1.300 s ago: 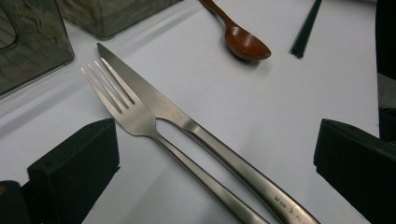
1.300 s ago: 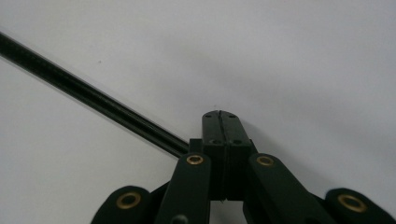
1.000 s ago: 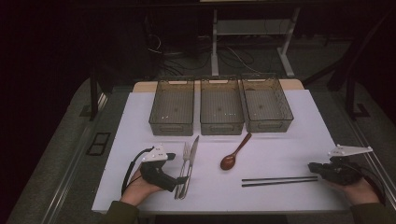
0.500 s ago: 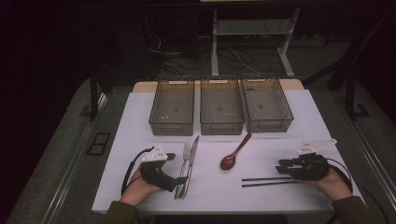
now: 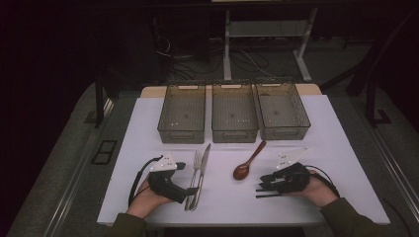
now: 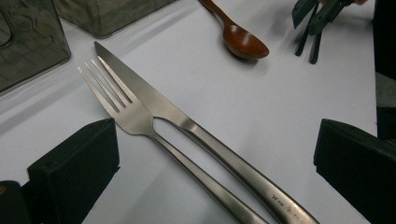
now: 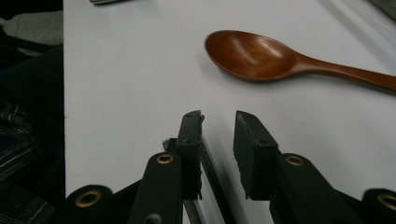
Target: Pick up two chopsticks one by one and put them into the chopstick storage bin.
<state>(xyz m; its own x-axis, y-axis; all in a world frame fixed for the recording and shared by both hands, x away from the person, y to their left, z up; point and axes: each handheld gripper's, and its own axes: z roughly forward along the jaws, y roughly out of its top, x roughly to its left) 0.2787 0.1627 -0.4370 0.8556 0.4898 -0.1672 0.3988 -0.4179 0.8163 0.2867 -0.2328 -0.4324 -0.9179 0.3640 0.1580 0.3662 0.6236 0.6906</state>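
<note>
Left gripper (image 5: 184,178) sits low on the white table (image 5: 346,163), jaws spread wide either side of the fork (image 5: 195,170) and knife (image 5: 202,168) handles. Wooden spoon (image 5: 247,163) lies mid-table. Right gripper (image 5: 261,185) hovers over the black chopsticks (image 5: 269,193), jaws narrow, just closing a touch, not yet pinching them.

The fork (image 6: 126,112) and knife (image 6: 187,123) are brushed metal with a soft sheen. The spoon (image 7: 261,56) is smooth, glossy brown wood. Three bins (image 5: 233,111) look like smoky see-through plastic. The desk (image 5: 148,128) has a matt white top. The fingers (image 7: 252,154) are matt black.
</note>
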